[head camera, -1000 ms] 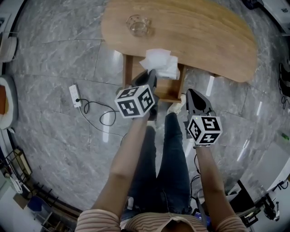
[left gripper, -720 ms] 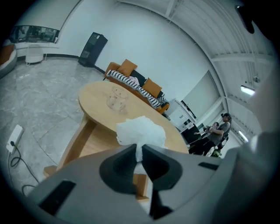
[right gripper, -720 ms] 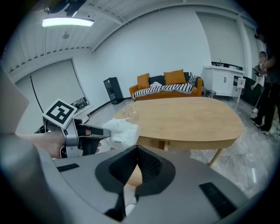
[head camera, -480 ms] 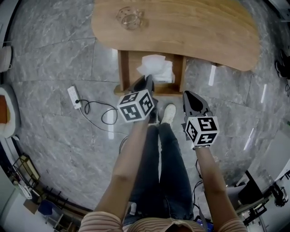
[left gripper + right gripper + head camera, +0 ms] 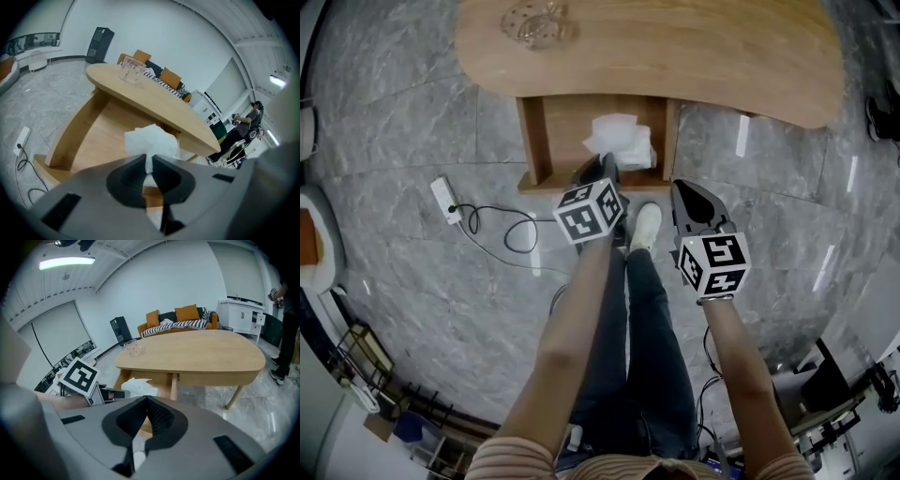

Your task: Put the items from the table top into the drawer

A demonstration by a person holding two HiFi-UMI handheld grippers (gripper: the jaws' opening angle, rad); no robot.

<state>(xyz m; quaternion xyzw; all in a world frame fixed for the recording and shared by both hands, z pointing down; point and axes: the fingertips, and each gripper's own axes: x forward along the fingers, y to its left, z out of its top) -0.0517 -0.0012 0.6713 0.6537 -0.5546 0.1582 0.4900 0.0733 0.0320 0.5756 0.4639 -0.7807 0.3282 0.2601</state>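
Tissue [image 5: 619, 139]: pinched by left gripper [image 5: 602, 172], was over open drawer [image 5: 567, 141] | right gripper [image 5: 146, 401]: pressed together, empty | step: stowing tissue | next: release; glass [image 5: 534, 21] remained on table top [image 5: 722, 47].

Floor [image 5: 412, 281]: grey veined marble tiles, glossy, with bright streaks of reflected light. A white power strip [image 5: 443, 199] lies on it, and its black cable [image 5: 502, 230] runs off in loops. Wooden table [image 5: 722, 47] with a rounded top. Far wall [image 5: 178, 282] plain white. Against it stands a sofa [image 5: 180, 319] with orange cushions and a striped throw. A tall black cabinet [image 5: 121, 330] stands to one side of it, a low white cabinet [image 5: 241, 314] to the other. Large window [image 5: 51, 338] in the side wall. Ceiling strip light [image 5: 67, 262] is lit.
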